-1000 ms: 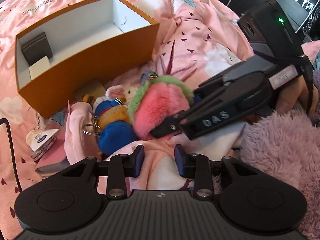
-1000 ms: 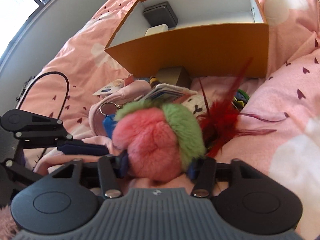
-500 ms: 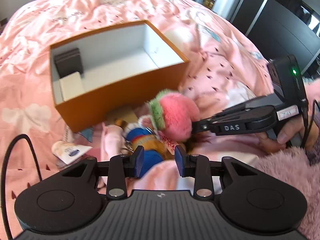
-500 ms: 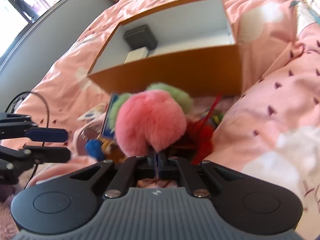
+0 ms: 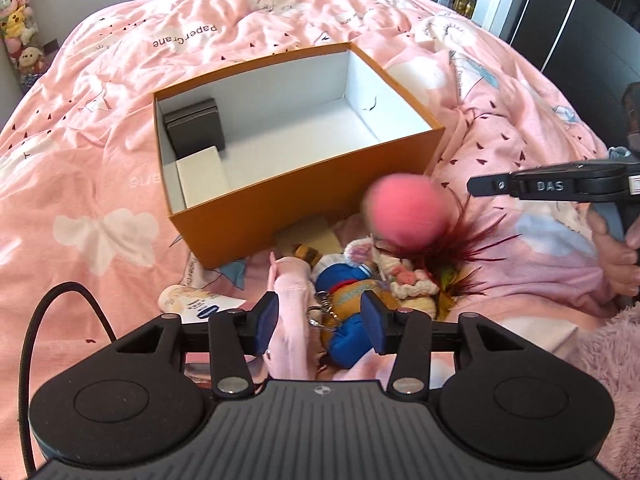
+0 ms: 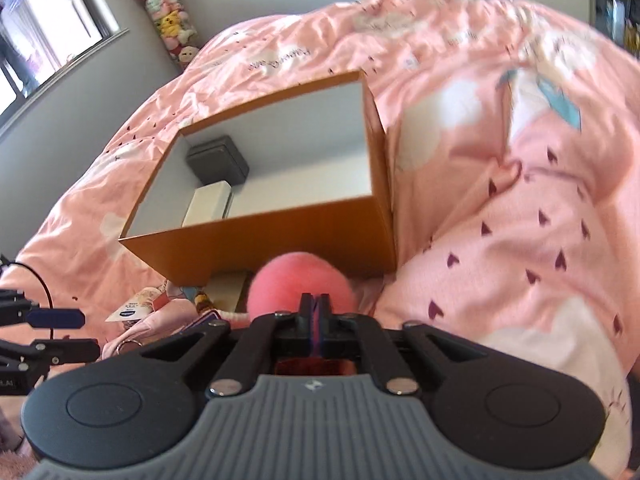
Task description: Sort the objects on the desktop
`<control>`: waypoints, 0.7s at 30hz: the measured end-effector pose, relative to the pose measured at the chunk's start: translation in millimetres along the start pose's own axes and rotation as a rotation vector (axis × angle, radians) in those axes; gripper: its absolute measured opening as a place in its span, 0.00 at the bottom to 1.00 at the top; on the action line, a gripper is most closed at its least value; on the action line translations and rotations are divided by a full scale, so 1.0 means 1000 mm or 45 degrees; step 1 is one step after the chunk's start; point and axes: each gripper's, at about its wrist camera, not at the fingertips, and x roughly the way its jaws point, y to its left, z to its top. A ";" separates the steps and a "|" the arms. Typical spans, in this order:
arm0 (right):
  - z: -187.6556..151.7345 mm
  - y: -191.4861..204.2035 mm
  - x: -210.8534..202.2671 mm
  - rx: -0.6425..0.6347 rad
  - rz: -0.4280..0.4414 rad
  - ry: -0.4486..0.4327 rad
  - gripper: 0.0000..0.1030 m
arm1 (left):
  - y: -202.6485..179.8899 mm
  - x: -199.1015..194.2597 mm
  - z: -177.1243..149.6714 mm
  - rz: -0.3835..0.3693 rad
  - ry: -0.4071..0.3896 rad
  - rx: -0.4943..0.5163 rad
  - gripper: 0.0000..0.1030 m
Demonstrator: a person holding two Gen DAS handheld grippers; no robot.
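R gripper (image 6: pixel 316 312): fingers pinched tight on the pompom (image 6: pixel 302 288), held by its base so fluff hangs clear ahead of the tips; orange box (image 6: pixel 280 240) just beyond.
L gripper (image 5: pixel 319 320): fingers just widened, gripping nothing; plush keychain (image 5: pixel 346 312) & pink cloth lie between/below.
Textures: pompom round, furry; box stiff card, white inside; bed soft, wrinkled.
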 end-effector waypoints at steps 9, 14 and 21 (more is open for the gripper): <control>-0.009 0.027 0.028 -0.082 0.201 0.213 0.26 | -0.001 0.009 0.000 -0.107 0.022 -0.026 0.53; -0.031 0.022 0.051 0.003 0.270 0.403 0.29 | -0.018 0.023 0.006 -0.134 0.050 0.056 0.53; -0.039 0.021 0.062 0.039 0.330 0.461 0.47 | -0.035 0.051 0.010 -0.111 0.182 0.228 0.57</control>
